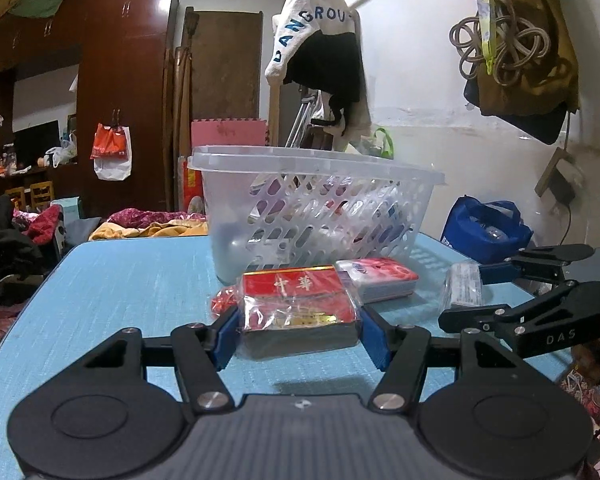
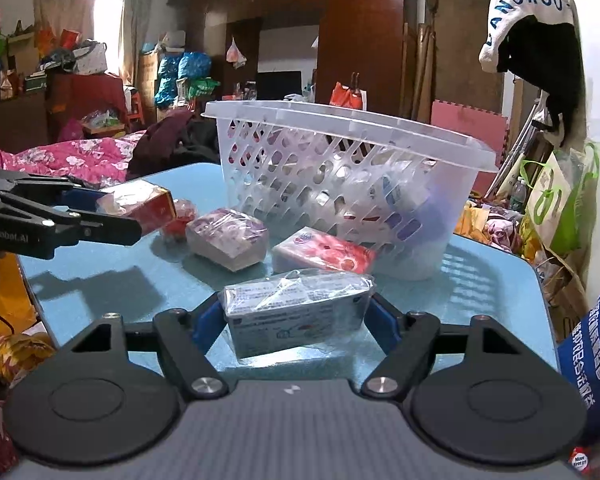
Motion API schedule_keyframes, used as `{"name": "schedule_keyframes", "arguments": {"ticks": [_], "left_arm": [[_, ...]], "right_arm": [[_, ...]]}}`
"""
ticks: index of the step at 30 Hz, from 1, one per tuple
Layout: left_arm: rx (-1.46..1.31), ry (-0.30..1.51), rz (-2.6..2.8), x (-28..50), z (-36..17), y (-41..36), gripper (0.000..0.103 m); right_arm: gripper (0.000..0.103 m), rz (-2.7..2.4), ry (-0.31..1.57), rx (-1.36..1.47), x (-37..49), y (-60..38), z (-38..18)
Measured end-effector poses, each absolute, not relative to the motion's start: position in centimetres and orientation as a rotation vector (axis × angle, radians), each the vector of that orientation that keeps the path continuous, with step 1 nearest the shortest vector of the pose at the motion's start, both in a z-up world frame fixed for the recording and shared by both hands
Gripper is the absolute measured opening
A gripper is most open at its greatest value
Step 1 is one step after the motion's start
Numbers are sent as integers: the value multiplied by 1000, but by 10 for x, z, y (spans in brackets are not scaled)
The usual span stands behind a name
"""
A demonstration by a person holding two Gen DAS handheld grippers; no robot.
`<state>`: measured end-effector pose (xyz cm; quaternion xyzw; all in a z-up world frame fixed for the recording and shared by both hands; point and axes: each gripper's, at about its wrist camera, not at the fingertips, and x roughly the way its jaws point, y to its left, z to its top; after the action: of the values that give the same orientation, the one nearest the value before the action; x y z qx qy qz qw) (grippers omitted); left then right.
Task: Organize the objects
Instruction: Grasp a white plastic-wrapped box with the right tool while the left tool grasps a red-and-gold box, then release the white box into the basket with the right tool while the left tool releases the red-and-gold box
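A: Left tongs (image 1: 298, 330) clamped on the red carton (image 1: 298, 304), blue pads (image 1: 229, 334) against both its ends; carton raised just off the blue counter (image 1: 132, 280)?

B: Shadow beneath says so; right tongs (image 2: 296, 322) gripping the grey wrapped box (image 2: 298, 316); white basket (image 2: 340, 184) behind, on the counter; pink packet (image 2: 326, 254) and purple packet (image 2: 230, 242) lying loose before it.

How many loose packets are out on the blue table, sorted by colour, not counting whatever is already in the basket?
Red: 2, the red box and the small red wrapped thing
Purple: 1, the purple packet
Pink: 1, the pink tissue pack
Grey: 1, the grey box
Total: 5
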<state>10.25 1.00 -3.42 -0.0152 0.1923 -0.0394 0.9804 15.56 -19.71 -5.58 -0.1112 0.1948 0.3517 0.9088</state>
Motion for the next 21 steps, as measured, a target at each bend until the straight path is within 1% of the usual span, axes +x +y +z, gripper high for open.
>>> {"name": "schedule_keyframes", "arguments": {"ticks": [17, 21], "left_arm": [[-31, 387, -78, 103, -36, 11, 66], [-44, 363, -84, 99, -33, 16, 66]], "right_arm": [[77, 728, 360, -125, 153, -209, -54], [77, 727, 334, -93, 150, -212, -51]]}}
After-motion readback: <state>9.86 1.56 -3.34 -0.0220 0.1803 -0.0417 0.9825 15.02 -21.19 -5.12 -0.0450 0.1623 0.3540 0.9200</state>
